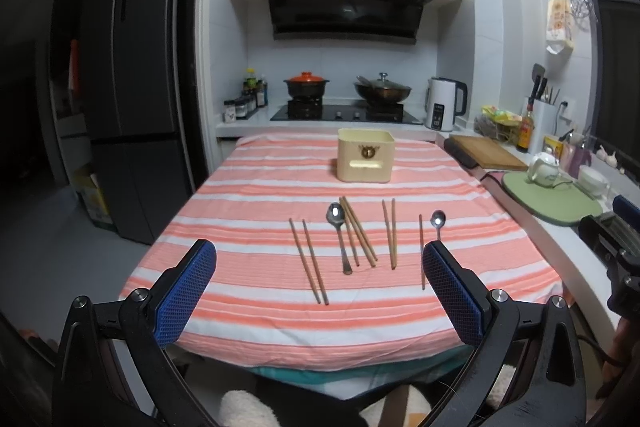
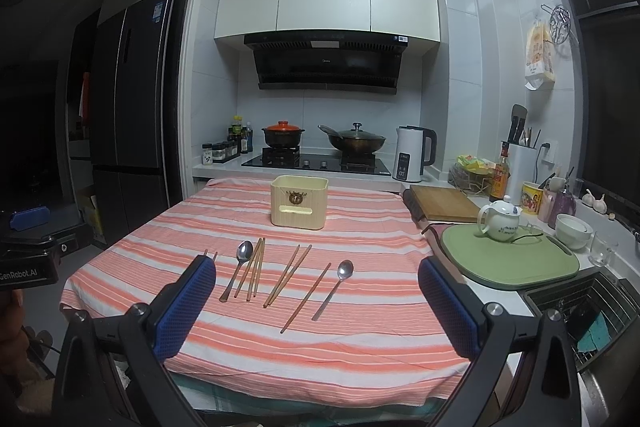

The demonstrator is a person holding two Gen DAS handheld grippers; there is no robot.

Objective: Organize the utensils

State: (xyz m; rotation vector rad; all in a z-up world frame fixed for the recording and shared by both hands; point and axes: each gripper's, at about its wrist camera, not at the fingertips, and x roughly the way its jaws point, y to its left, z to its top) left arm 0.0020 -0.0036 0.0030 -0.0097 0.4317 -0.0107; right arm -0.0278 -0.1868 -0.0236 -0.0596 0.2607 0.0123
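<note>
Two spread, empty claws [image 1: 316,291] [image 2: 316,297] — slim wooden chopsticks [image 1: 390,233], steel spoons [image 1: 340,239], striped cloth [image 1: 280,323].

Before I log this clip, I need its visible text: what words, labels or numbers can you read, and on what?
"GenRobot.AI": on the left gripper's body, right wrist view.
Kettle display: digits, too blurred to read.
Fridge sticker: too small.
Range hood labels: blurred.
Sauce bottle label: unreadable.
Hanging bag and yellow mug: print unreadable.
Cream container: an emblem, no legible words.
</note>
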